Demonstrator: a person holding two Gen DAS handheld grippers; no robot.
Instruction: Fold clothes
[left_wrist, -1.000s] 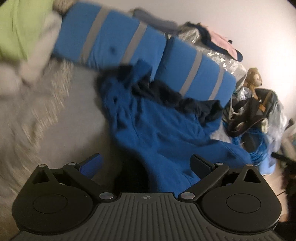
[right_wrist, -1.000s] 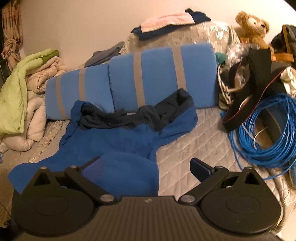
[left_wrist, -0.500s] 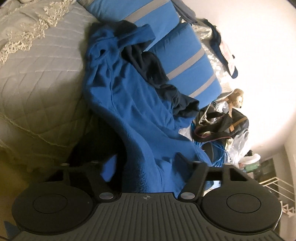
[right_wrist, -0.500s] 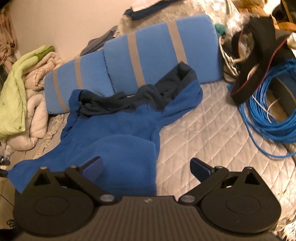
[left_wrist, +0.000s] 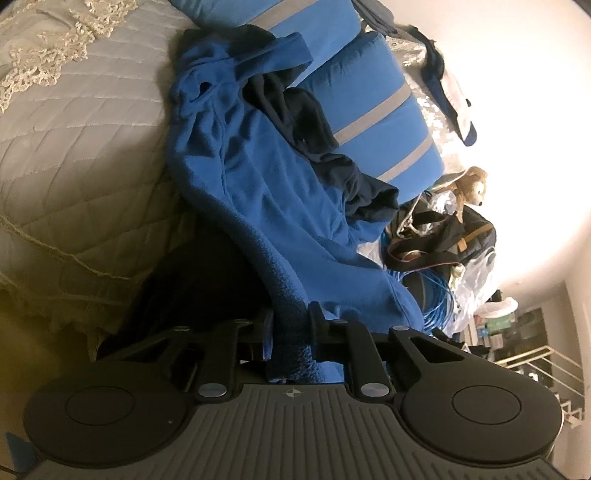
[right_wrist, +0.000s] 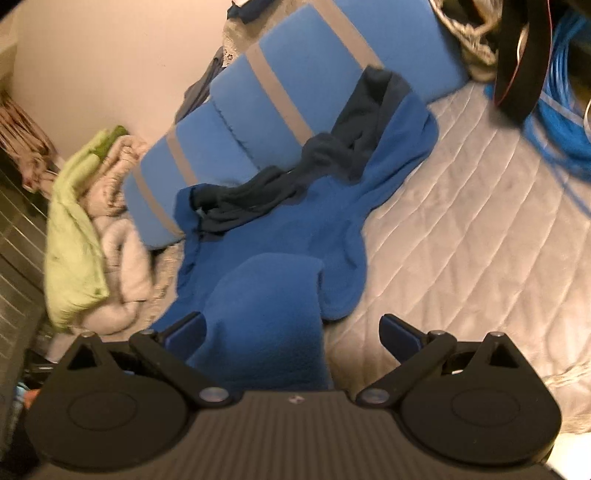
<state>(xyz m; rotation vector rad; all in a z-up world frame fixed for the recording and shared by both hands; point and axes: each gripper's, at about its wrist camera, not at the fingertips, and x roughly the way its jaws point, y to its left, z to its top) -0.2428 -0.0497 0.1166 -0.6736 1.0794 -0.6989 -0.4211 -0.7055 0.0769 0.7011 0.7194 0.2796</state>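
My left tongs (left_wrist: 291, 332) have just been closing and now pinch the blue fleece's (left_wrist: 266, 192) hem, right tongs (right_wrist: 291, 332) spread over it; folding has barely begun.

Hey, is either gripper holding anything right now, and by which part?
The left gripper is pinching the blue fleece by its near edge; the right gripper is open, holding nothing.

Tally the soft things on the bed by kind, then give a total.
Blue fleece garment: 1
Blue pillows with grey stripes: 2
Teddy bear: 1
Green blanket: 1
Cream blanket: 1
Total: 6
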